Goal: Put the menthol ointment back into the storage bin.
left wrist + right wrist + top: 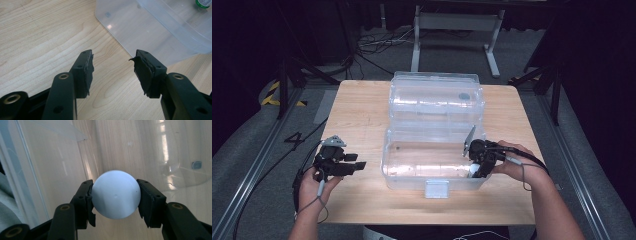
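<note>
The right tongs [115, 196] are pinching a white ball [115, 194] inside the clear box [392, 172] at lower centre — best lowering gently before releasing; the left tongs [113, 66] are idling spread over the tabletop [37, 37].

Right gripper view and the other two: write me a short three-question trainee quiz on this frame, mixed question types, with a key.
1. True or false: the right gripper has its fingers closed on a white ball.
2. Multiple choice: where is the left gripper?
A. Inside the box
B. Over bare table, left of the clear plastic box, fingers apart and holding nothing
C. Clamped on the box's front latch
3. Short answer: is the box's lid open or shut?

Key
1. True; the ball sits between both fingers, inside the box at its right end.
2. B.
3. Open, folded back behind the box.
</note>
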Tool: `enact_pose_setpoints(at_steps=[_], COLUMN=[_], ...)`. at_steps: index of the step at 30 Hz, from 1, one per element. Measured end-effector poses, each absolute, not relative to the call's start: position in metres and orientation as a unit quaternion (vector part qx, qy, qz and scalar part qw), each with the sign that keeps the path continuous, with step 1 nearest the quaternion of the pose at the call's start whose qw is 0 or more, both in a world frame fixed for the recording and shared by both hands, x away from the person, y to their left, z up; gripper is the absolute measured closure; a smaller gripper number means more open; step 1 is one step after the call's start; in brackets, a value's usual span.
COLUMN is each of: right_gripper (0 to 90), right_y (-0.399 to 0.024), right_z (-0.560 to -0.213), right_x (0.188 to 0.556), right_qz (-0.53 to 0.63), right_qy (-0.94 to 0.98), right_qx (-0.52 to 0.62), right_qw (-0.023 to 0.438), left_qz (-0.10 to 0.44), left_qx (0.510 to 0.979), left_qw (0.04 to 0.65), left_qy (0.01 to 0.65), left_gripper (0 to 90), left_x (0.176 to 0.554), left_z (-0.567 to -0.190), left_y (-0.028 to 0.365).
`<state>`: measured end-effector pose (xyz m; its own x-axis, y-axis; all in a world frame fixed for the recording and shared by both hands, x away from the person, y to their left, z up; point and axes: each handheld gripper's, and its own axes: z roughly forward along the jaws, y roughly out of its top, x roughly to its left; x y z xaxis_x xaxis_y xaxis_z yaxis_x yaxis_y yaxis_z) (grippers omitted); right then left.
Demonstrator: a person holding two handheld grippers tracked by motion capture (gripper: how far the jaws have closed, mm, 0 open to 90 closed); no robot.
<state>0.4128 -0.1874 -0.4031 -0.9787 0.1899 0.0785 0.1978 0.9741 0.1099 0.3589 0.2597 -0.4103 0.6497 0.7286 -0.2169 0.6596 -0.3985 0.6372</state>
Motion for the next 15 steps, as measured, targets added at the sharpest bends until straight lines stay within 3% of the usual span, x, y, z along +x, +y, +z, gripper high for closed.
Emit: enact_pose_setpoints(at_steps=[15], right_gripper=[50.1], right_y=[-0.1865], right_z=[-0.4053], right_x=[0.4126], right_qz=[-0.049], right_qy=[-0.993], right_qx=[-0.099], right_qw=[0.036], left_qz=[0.046], left_qx=[0.834], left_qw=[0.357], left_qy=[0.417], left_gripper=[49.2], left_x=[0.3589], left_z=[-0.4106], left_y=[0.2594])
